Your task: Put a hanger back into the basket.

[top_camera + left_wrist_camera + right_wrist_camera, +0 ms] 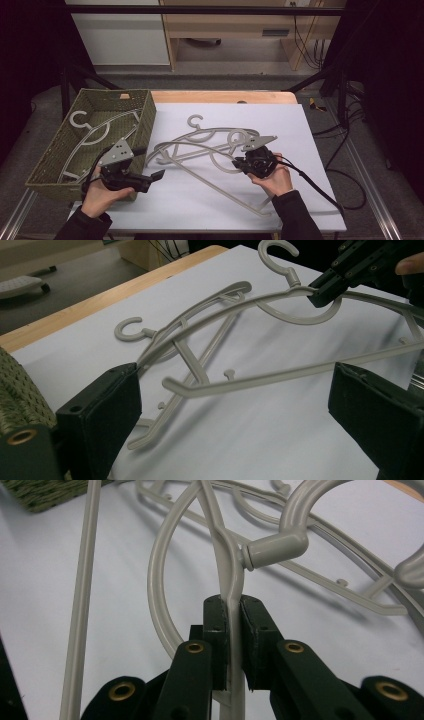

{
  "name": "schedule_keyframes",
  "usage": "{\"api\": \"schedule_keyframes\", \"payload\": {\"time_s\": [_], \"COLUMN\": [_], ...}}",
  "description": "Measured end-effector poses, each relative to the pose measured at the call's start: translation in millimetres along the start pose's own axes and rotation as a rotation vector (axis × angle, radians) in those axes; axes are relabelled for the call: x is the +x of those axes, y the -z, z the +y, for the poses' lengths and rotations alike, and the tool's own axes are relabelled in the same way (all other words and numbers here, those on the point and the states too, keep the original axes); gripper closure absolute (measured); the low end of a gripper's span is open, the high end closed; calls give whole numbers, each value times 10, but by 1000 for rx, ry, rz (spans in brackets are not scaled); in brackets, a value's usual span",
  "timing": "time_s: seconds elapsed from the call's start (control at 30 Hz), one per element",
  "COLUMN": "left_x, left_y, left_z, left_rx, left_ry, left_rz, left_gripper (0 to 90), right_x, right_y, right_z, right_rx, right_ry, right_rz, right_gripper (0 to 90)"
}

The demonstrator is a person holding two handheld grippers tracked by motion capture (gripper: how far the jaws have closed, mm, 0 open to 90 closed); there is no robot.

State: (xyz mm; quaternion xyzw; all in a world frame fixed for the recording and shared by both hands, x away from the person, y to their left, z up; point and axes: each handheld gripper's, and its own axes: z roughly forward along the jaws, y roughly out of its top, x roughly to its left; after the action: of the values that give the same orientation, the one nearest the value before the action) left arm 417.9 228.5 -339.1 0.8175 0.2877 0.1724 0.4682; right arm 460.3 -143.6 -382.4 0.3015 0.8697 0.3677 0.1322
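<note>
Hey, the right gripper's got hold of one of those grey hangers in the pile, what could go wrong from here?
1. The right gripper pinches the held hanger on its thin arm near the hook; it may twist or slip as it lifts.
2. That hanger overlaps the other hangers on the white sheet, so hooks could snag and drag them along.
3. The woven basket already holds a hanger; the new one may catch on it or the rim.

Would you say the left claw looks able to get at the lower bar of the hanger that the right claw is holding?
Probably yes. The left claw is open, and the hanger has its lower bar crossing the gap just ahead of the jaws, with nothing between. The right claw grips it near the hook, well clear.
</note>
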Motion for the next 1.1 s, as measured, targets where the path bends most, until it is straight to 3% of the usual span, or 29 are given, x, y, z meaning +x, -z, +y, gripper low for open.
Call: {"api": "schedule_keyframes", "payload": {"time_s": [0.23,0.53,0.93,1.1], "left_x": [-36,-185,-326,-364], "left_y": [-127,-370,-654,-748], "left_z": [167,313,361,358], "left_rx": [48,123,227,263], "left_ry": [-35,-106,-205,-253], "left_rz": [-45,-101,-173,-166], "left_gripper": [65,64,100,146], "right_x": [102,189,257,289], "right_y": [38,76,104,104], "right_z": [18,26,25,42], "right_rx": [3,18,38,47], "right_ry": [63,123,170,183], "right_rz": [44,93,135,144], "right_gripper": [828,827,827,827]}}
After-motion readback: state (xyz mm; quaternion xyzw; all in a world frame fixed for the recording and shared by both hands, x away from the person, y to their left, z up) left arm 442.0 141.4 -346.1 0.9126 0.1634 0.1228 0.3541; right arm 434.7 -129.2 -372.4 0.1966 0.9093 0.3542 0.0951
